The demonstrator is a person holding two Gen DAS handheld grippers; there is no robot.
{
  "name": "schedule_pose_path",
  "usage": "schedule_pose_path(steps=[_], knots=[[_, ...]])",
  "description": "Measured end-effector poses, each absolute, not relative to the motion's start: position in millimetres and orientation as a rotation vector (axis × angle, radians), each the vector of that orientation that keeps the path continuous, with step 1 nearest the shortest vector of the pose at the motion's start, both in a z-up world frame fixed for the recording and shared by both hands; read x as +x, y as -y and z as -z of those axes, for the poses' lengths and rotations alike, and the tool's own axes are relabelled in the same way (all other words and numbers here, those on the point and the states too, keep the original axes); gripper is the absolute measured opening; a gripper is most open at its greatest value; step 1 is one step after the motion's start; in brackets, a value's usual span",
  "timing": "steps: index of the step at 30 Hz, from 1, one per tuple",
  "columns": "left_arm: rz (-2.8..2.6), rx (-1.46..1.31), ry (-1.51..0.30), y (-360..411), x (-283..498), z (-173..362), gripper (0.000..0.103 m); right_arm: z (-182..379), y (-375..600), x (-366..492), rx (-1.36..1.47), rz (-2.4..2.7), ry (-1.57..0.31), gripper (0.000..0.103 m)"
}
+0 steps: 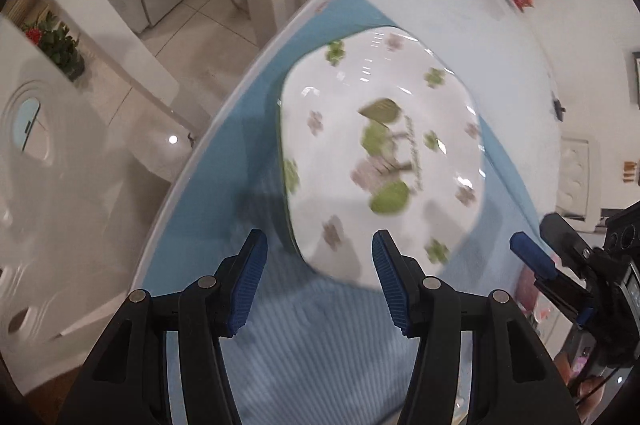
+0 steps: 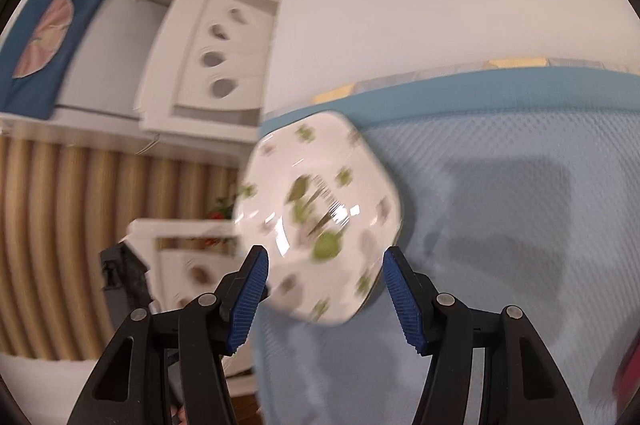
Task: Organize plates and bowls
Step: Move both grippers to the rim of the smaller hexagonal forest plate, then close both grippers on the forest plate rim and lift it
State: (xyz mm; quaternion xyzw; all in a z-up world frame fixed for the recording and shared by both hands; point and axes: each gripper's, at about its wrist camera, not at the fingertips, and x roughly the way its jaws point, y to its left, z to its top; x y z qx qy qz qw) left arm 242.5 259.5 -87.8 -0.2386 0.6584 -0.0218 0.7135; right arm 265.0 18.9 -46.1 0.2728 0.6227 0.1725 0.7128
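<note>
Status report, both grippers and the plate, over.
Left hand-held gripper open, empty. Right hand-held gripper open, empty. Floral plate flat on blue mat. Nothing blocking.

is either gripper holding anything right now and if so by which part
Nothing is held. The left gripper and right gripper both stand open, fingers apart, near the floral plate on the blue mat.

I see one white plate (image 1: pixel 380 161) (image 2: pixel 320 221) with green and pink flower prints, lying flat on the blue mat (image 1: pixel 192 225) (image 2: pixel 520 225).
</note>
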Motion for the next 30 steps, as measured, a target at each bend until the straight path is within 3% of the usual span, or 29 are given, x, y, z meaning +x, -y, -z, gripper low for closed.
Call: schedule_pose_path(steps=[11,19,20,21,22,30], knots=[[0.071,-0.508,-1.418,-261.7,262.6,97.5,0.05,110.9,-22.4,294.3,0.593,-0.354,-1.376,0.058],[0.072,-0.44,-1.365,-258.3,277.2,97.4,0.038,108.2,-40.7,301.3,0.437,-0.401,-1.313,0.058],[0.071,-0.432,-1.36,-257.5,277.5,97.9,0.037,108.1,-42.6,302.4,0.427,-0.409,-1.311,0.056],[0.071,-0.419,-1.356,-256.9,277.8,97.8,0.035,107.9,-43.8,303.1,0.426,-0.418,-1.308,0.045],[0.074,-0.397,-1.353,-255.7,277.9,97.2,0.034,109.2,-46.1,304.4,0.428,-0.429,-1.317,0.045],[0.113,-0.23,-1.333,-247.6,274.6,86.2,0.034,99.6,-45.1,301.6,0.42,-0.491,-1.299,0.045]])
